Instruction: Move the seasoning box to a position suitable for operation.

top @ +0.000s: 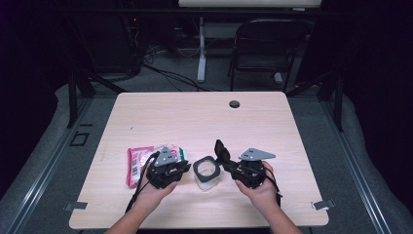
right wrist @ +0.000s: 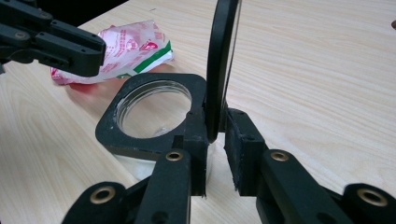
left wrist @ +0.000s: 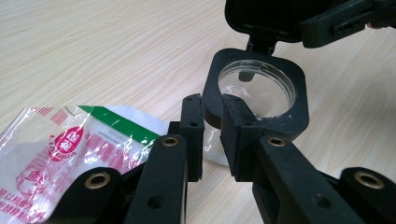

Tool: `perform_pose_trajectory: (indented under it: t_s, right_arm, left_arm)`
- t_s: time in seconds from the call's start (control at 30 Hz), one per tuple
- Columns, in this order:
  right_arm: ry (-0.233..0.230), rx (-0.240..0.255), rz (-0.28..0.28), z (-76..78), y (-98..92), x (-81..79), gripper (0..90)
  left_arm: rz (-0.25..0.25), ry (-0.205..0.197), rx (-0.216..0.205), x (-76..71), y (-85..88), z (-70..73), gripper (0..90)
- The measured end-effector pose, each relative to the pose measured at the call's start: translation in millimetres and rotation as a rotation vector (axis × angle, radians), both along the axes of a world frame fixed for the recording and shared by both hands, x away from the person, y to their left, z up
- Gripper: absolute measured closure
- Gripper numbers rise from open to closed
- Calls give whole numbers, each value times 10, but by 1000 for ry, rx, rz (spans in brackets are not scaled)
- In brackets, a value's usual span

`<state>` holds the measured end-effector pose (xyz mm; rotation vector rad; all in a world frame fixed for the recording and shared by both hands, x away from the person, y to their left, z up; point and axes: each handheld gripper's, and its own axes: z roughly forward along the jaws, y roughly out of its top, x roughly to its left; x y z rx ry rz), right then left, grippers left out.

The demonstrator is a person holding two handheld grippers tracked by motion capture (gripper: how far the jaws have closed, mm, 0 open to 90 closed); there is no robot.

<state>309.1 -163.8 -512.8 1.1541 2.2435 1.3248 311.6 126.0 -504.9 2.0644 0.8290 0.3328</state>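
Your left fingers (left wrist: 212,140) clamp jar rim (left wrist: 261,122); right fingers (right wrist: 215,154) clamp raised lid (right wrist: 219,65). Packet (top: 141,161) left; bench (top: 204,117) beyond bare.

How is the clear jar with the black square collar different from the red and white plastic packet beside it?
The clear jar with the black square collar stands upright with its black lid flipped open; the red and white plastic packet lies flat and crinkled. The jar is rigid and looks empty; the packet is soft and printed. Both rest on the wooden table.

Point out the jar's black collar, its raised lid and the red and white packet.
black collar (right wrist: 109,130), right gripper view, near left corner of the rim.
raised lid (right wrist: 215,65), right gripper view, its black edge.
red and white packet (left wrist: 60,154), left gripper view, printed front.
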Motion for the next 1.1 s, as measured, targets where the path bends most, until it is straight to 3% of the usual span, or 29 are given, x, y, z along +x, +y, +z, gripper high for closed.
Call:
perform_pose_trajectory:
  t_s: [0.53,1.1]
  right_arm:
    - [45,58,-29,-45,-42,189,837]
    - [41,33,-19,-26,-47,163,781]
  left_arm:
    - [44,7,10,-38,124,-24,779]
    - [48,19,8,0,165,-15,734]
